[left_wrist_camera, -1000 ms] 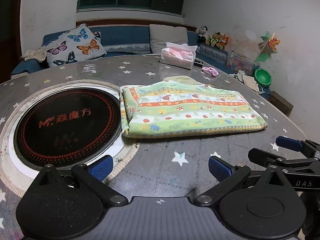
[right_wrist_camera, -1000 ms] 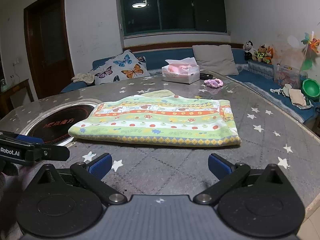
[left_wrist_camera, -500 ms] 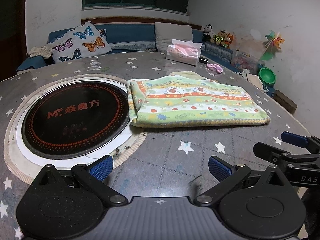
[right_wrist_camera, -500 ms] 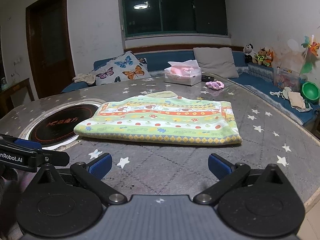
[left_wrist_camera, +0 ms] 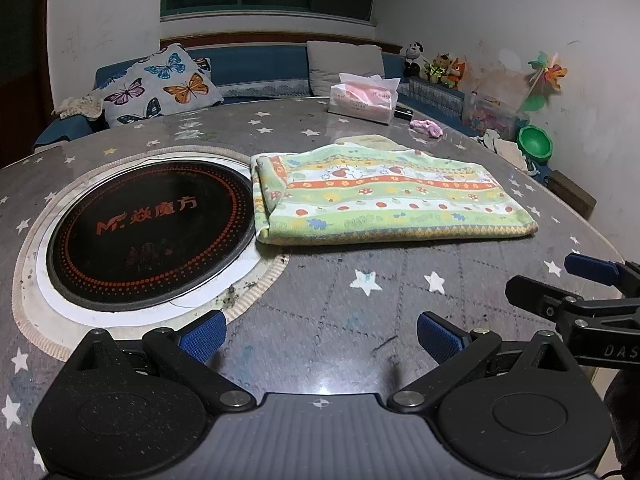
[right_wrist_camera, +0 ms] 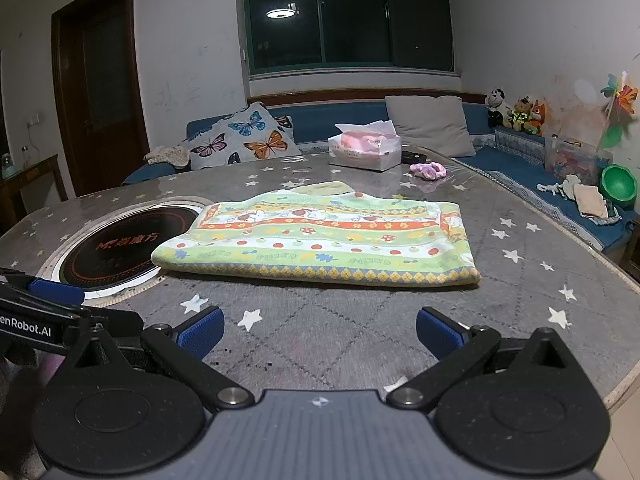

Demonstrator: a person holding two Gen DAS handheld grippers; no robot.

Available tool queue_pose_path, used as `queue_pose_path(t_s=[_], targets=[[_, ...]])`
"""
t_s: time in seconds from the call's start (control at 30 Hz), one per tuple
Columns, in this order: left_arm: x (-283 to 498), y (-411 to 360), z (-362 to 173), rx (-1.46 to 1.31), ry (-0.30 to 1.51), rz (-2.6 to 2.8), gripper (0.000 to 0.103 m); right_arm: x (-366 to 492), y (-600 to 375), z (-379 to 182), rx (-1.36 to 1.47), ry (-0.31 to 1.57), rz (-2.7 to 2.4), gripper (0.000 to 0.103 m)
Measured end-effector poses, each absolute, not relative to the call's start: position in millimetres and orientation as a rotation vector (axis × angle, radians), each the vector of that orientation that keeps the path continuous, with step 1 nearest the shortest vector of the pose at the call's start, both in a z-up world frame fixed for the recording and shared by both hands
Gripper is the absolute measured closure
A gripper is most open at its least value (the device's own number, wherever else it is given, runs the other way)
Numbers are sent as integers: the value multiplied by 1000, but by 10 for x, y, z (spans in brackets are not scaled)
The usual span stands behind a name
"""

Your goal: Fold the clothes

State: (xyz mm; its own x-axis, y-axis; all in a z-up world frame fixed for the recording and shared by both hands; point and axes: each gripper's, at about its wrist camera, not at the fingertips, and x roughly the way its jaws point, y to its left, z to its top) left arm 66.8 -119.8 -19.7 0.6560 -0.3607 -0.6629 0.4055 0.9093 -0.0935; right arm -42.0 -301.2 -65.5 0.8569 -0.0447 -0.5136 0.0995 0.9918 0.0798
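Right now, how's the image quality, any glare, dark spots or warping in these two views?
Left wrist view: heavy fisheye bending, black corners, folded garment sharp. Right wrist view: ceiling lamp reflected in the dark window, tabletop sheen near the tissue box, dim door side.

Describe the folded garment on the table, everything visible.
The folded garment is soft knit-looking fabric, pale green with orange, white and yellow cartoon bands. It lies flat as a layered rectangle on the star-print table; its left end meets the inset cooktop's rim. A pale yellowish piece shows behind it. Neither gripper touches it.
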Motion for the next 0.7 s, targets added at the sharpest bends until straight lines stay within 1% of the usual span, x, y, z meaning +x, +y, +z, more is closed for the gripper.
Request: queue_pose_path(t_s=[0.7], targets=[[503, -1249, -162, 99, 723, -450, 0, -518, -2920, -611, 90, 532, -74, 0]])
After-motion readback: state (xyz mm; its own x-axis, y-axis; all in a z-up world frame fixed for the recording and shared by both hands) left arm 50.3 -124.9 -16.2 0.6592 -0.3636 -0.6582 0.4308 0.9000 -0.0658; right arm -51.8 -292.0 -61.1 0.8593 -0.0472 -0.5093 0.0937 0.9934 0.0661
